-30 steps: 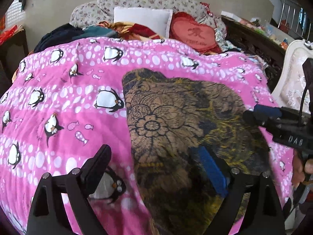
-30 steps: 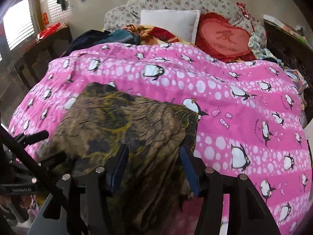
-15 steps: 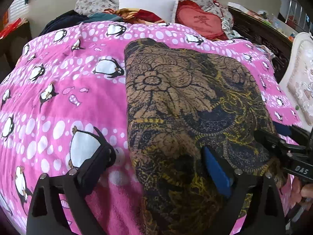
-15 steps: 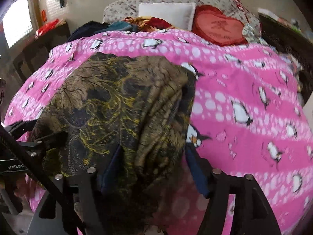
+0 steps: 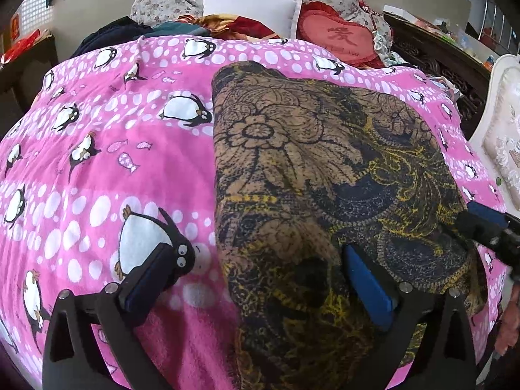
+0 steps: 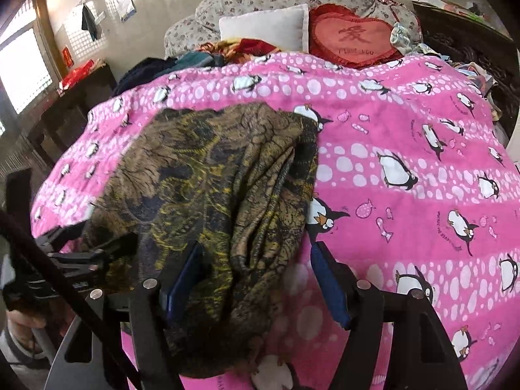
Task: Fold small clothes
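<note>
Both tools [image 5: 256, 279] [image 6: 256, 279] lowered closer, spread wide over brown garment [image 5: 318, 175]

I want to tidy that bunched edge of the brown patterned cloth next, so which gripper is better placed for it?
Likely the right gripper: its open fingers straddle the brown patterned cloth's bunched folds. The left gripper spans the flat opposite edge.

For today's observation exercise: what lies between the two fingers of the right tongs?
In the right wrist view, a bunched fold of the brown patterned cloth lies between the open right tongs, over the pink penguin blanket.
</note>
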A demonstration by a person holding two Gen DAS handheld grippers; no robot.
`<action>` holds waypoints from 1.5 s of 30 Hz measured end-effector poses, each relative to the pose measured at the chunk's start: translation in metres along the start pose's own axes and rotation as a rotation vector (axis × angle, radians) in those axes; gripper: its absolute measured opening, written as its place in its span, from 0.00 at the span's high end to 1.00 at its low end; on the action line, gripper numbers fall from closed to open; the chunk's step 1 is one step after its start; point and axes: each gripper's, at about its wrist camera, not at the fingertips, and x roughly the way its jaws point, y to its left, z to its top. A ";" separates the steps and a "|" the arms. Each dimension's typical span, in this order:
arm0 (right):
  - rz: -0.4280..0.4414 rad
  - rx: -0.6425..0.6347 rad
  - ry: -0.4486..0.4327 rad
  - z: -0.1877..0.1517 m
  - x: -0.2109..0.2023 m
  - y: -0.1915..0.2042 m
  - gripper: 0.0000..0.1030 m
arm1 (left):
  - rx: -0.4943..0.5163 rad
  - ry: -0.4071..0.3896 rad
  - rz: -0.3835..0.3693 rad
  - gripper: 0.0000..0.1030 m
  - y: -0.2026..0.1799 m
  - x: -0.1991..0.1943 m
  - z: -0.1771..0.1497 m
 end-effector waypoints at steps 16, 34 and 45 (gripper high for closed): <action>-0.017 0.056 -0.093 0.008 -0.018 0.011 0.15 | -0.009 0.013 -0.009 0.00 0.002 -0.006 -0.005; -0.118 0.067 -0.164 0.016 -0.037 0.023 0.08 | 0.015 -0.146 0.082 0.00 -0.013 -0.060 0.032; -0.140 0.058 -0.175 0.017 -0.043 0.023 0.08 | 0.013 -0.182 0.107 0.00 -0.016 -0.068 0.027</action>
